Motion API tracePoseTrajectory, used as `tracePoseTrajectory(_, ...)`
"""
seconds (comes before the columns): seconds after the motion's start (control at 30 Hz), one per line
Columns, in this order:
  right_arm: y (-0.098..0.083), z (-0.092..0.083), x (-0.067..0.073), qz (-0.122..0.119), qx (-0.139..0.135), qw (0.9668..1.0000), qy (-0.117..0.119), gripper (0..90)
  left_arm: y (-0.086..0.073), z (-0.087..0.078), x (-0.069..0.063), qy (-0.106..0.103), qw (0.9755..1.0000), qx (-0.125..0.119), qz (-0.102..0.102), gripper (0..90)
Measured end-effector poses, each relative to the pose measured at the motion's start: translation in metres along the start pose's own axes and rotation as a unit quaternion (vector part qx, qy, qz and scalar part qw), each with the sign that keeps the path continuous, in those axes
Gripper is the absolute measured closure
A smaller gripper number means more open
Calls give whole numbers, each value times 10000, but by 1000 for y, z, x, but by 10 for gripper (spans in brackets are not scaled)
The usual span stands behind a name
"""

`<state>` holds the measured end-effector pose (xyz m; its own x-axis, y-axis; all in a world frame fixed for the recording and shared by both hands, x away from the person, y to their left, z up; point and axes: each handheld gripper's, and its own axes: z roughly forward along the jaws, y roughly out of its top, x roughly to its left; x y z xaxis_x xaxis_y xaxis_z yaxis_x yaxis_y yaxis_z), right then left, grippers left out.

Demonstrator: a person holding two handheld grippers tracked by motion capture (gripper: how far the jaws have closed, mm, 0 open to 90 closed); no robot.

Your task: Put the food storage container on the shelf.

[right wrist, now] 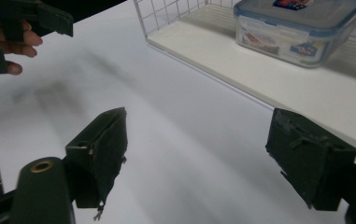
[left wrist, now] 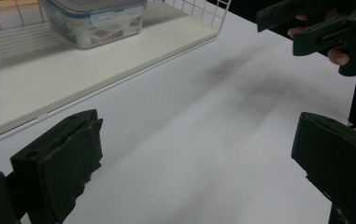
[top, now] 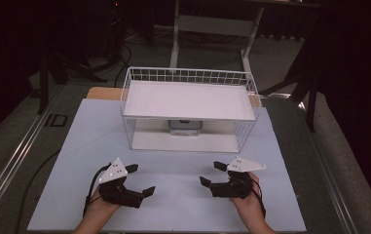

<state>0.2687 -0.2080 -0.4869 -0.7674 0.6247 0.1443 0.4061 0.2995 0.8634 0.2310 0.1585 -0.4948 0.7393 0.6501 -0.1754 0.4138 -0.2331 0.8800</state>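
A white wire shelf basket [top: 189,80] stands at the back middle of the white table [top: 173,195]. Under its top board sits a clear plastic food box with a blue-rimmed lid [top: 185,126], on the lower board [left wrist: 73,70]; I see the box [left wrist: 94,18] in the left gripper view and the box [right wrist: 299,28] in the right gripper view. My left gripper [top: 140,179] rests open near the front left, nothing between its jaws. My right gripper [top: 210,173] rests open near the front right, also empty. In each gripper view the other hand's gripper shows farther off.
Table legs [top: 176,34] and dark stands rise behind the table on a grey floor. A metal rail [top: 8,161] runs along the left side and another along the right. A wooden board edge [top: 104,92] shows behind the basket.
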Motion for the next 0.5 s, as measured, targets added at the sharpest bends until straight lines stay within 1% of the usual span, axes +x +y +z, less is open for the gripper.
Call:
tracePoseTrajectory(0.13,-7,-11,0,-38,17,10000,-20,197,-4,-3,-1,8,10000,30,-29,27)
tracePoseTrajectory(0.23,-13,-20,-2,26,0,10000,-21,197,-9,-5,-2,8,10000,66,-65,27)
tracePoseTrajectory(0.3,-17,-25,-4,29,46,10000,-44,197,-11,-6,-2,11,9999,71,-81,27)
tracePoseTrajectory(0.47,-26,-33,-8,-54,143,9998,-161,197,-14,-6,-3,6,10000,17,-73,27)
tracePoseTrajectory(0.5,-28,-35,-9,-60,121,9998,-175,197,-14,-6,-3,4,10000,19,-58,27)
